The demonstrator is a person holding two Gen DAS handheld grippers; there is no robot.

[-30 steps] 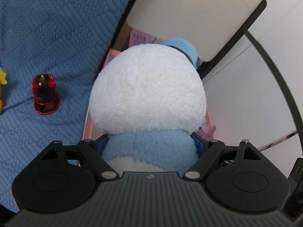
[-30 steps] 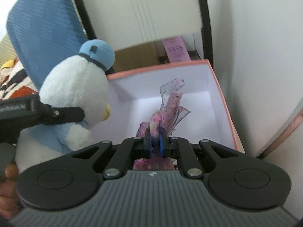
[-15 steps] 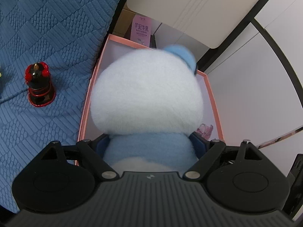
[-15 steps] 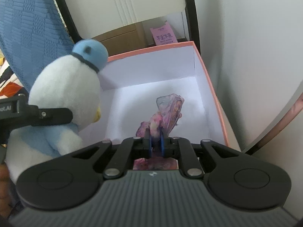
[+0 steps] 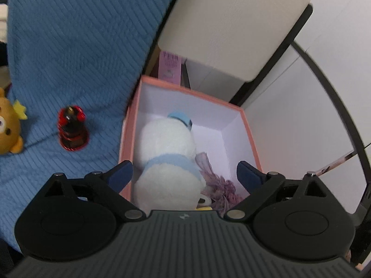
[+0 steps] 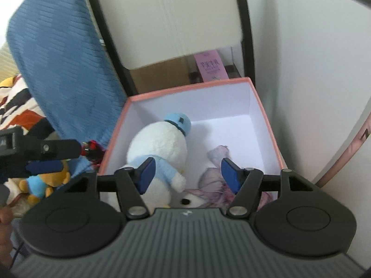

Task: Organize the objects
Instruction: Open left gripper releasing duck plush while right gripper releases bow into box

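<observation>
A white duck plush [image 5: 167,162] with a blue cap lies inside the pink box [image 5: 129,125], also in the right wrist view [image 6: 157,148]. A pink-purple frilly toy [image 6: 215,180] lies beside it in the box [image 6: 266,120]. My left gripper [image 5: 185,173] is open and empty above the box's near edge. My right gripper [image 6: 187,173] is open and empty above the box. The left gripper's finger [image 6: 58,149] shows at the left of the right wrist view.
A red and black figurine [image 5: 73,128] and a brown bear plush [image 5: 9,127] sit on the blue blanket [image 5: 69,46] left of the box. A beige chair back [image 5: 231,23] and a pink carton [image 6: 211,66] stand behind it. A white wall is on the right.
Both grippers have opened. The duck plush and the frilly toy dropped from the grippers into the box, and both grippers pulled back and up.
</observation>
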